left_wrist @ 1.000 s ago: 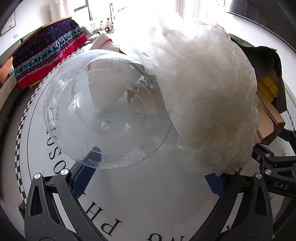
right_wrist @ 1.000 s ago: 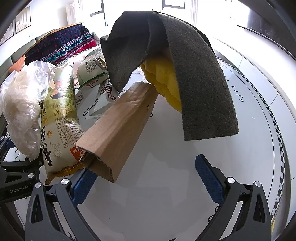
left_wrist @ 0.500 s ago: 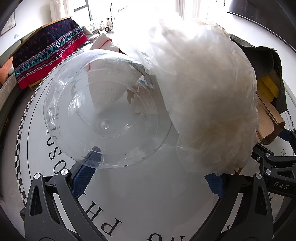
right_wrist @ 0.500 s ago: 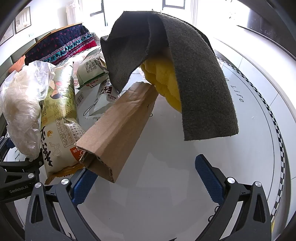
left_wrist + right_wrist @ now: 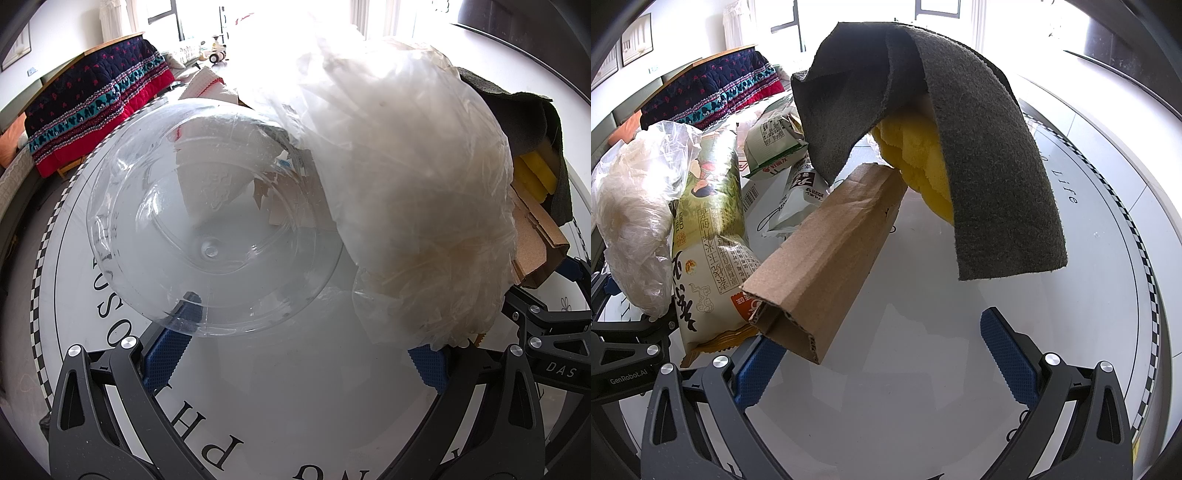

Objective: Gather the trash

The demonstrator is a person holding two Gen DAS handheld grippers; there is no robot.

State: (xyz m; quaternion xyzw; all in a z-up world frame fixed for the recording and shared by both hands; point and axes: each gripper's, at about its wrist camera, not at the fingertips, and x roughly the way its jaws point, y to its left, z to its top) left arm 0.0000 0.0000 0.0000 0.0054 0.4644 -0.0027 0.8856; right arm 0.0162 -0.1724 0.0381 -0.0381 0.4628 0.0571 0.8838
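Nothing has shifted since a second ago: both grippers hang released over the white round table (image 5: 960, 406), collection apparently not begun. From left: a clear plastic lid (image 5: 214, 251) before the left gripper (image 5: 295, 354), a crumpled plastic bag (image 5: 406, 192), snack wrappers (image 5: 709, 236), a cardboard sleeve (image 5: 827, 273) nearest the right gripper (image 5: 882, 354), and grey felt (image 5: 979, 147) draped over yellow sponge (image 5: 916, 158).

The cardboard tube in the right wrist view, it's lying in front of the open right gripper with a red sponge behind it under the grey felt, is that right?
Not quite. In the right wrist view the sponge under the grey felt is yellow, not red. The cardboard tube does lie in front of the open right gripper.
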